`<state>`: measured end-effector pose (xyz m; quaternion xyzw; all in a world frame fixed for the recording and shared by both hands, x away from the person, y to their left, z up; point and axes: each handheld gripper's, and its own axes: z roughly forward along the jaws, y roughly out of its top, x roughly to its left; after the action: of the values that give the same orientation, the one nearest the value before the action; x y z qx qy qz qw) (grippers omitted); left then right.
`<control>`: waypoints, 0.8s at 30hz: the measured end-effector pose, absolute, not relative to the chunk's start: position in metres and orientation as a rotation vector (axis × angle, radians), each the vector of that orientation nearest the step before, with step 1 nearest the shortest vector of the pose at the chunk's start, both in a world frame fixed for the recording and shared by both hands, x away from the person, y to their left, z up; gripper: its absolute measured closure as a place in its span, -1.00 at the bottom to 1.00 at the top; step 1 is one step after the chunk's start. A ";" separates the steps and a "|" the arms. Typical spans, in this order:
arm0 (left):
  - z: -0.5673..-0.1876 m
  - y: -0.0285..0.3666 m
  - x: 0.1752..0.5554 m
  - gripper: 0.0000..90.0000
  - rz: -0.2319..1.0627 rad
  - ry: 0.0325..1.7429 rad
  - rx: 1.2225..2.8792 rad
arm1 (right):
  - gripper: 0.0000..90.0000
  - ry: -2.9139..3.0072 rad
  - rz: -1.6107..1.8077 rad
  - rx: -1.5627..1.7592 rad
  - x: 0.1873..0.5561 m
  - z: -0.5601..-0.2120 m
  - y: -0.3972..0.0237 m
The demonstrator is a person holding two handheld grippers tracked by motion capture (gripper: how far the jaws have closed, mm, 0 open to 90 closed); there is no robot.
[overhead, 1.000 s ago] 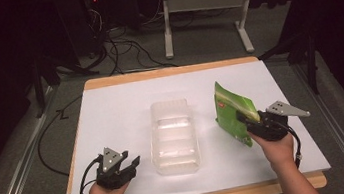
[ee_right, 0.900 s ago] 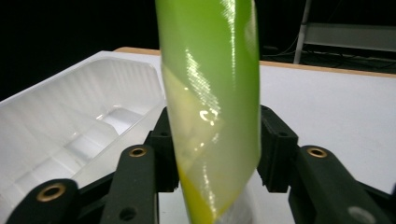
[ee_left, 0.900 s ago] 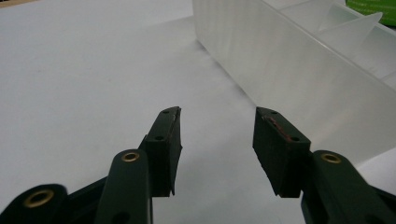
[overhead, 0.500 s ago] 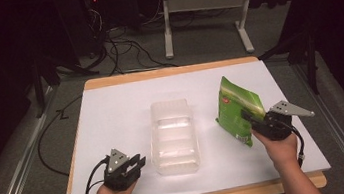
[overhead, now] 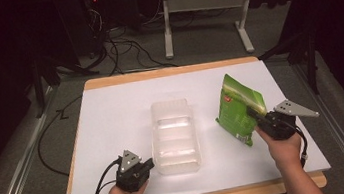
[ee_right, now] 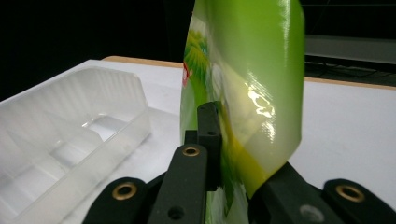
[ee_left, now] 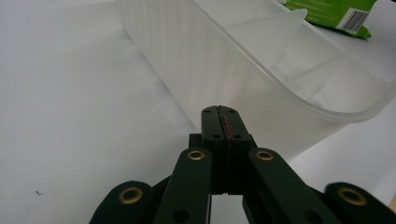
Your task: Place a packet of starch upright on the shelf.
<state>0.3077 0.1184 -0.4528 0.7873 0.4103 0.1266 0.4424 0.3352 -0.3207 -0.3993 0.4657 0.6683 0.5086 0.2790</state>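
Edging toward the clear tray (overhead: 175,137), the left gripper (overhead: 141,167) has just been closing its fingers, now meeting on nothing beside the tray's near corner. Right of the tray, the right gripper (overhead: 258,118) is pinching the green pouch (overhead: 239,111), now standing more upright over the white counter (overhead: 112,115).

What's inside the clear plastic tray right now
The clear plastic tray holds nothing visible, just its own molded dividers. The green packet sits outside it, clamped in the right gripper. Its near corner is cut off.
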 end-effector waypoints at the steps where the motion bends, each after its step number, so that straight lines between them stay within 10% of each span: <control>1: -0.453 0.118 0.308 1.00 0.314 1.018 1.953 | 1.00 1.793 1.364 1.249 0.335 -0.399 -0.321; 24: -0.434 0.173 0.317 0.31 0.457 1.111 1.812 | 1.00 1.825 1.442 1.133 0.333 -0.384 -0.324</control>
<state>0.3165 0.1733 -0.4343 0.7379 0.4522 0.1862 0.4652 0.3334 -0.3241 -0.3839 0.4212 0.6784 0.5360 0.2738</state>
